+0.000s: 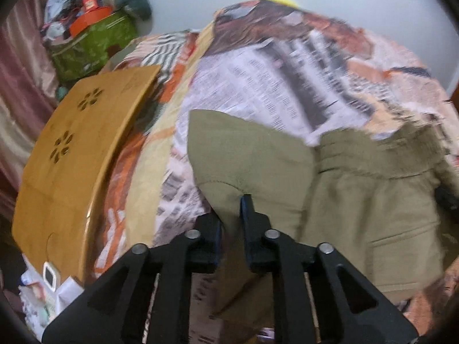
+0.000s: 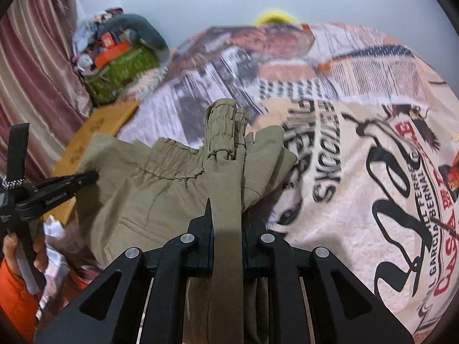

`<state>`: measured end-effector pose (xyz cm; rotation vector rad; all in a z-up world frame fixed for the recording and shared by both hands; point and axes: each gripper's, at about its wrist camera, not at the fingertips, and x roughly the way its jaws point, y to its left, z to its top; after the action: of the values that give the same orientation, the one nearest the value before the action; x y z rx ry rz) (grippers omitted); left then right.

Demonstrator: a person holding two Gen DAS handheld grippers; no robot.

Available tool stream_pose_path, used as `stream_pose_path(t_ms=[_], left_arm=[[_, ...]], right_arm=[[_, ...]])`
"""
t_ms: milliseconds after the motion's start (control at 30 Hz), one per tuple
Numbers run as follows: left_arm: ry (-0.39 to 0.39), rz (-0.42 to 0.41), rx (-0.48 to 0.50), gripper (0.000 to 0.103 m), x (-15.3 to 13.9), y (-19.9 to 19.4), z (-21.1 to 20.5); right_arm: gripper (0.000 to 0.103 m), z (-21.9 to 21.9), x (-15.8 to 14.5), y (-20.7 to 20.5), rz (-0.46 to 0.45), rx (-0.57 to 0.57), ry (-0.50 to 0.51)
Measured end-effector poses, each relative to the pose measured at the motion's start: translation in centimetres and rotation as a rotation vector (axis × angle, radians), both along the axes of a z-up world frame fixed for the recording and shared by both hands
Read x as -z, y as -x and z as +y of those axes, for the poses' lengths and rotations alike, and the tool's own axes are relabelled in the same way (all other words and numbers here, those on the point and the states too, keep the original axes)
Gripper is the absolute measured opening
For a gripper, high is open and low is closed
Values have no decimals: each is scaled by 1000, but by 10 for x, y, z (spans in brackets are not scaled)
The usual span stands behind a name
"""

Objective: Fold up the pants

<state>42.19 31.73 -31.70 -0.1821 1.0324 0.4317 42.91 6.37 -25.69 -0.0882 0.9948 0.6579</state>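
Olive-green pants (image 1: 358,206) lie on a printed bedspread (image 1: 258,80). My left gripper (image 1: 231,206) points down at a rounded fold of one leg. Its jaws stand slightly apart, open, with loose cloth lying between them and over the left finger. In the right wrist view the pants (image 2: 149,189) are bunched, and the gathered waistband stands up in front. My right gripper (image 2: 226,209) is shut on a thick band of that cloth, which fills the gap between its fingers. The left gripper (image 2: 86,178) shows at the left edge with its tip on the pants, held by a hand (image 2: 11,246) in an orange sleeve.
A wooden board (image 1: 71,149) with flower cut-outs lies along the bed's left side. Behind it stands a green bag (image 1: 94,43) stuffed with boxes and clothes. A striped curtain (image 2: 34,71) hangs at the far left. The bedspread (image 2: 358,143) spreads to the right.
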Motion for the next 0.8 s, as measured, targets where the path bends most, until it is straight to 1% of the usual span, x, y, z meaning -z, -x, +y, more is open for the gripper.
stream_pose_path(t_ms=[33,100,133,167,200,233,267,300,367,433,500,567,667,700,800], left_arm=[[1,13,-7,19,4,1,2],[17,42,-15,20,12,4,8],[21,57,-15,22,15,6,10],[16,64,-15,27,15,9,10],[0,69,-17,30,14,13,10],[-12,71,-19,37,12,15,9],[-23,71,-19,40,9,18,8],[-24,70,-15,40,5,21,6],[-19,65,-4,41,-7,30,3],[-23,51,14,42,-24,39,-4],[-39,16,34,46,-47,52,-13],[-49,-24,51,53,-68,63,-23],[-65,-104,80,54,-109,87,-41],[-69,-122,85,54,-118,93,-45],[-91,-200,112,54,-157,119,-63]], right_arm=[[19,-2,0,-1,-2,3,3],[23,-7,-3,1,-15,13,17],[23,-10,-7,3,-31,17,30],[24,-11,-9,4,-42,16,43],[27,-13,-14,8,-54,13,67],[30,-13,-16,8,-63,13,87],[32,-14,-19,9,-74,15,106],[34,-15,-23,12,-86,16,119],[34,-18,-35,20,-113,16,122],[36,-23,-50,28,-129,19,110],[37,-26,-64,35,-140,20,98],[37,-28,-85,46,-173,24,80],[37,-31,-111,63,-217,20,55],[38,-34,-124,72,-235,19,39],[45,-36,-149,91,-276,19,-12]])
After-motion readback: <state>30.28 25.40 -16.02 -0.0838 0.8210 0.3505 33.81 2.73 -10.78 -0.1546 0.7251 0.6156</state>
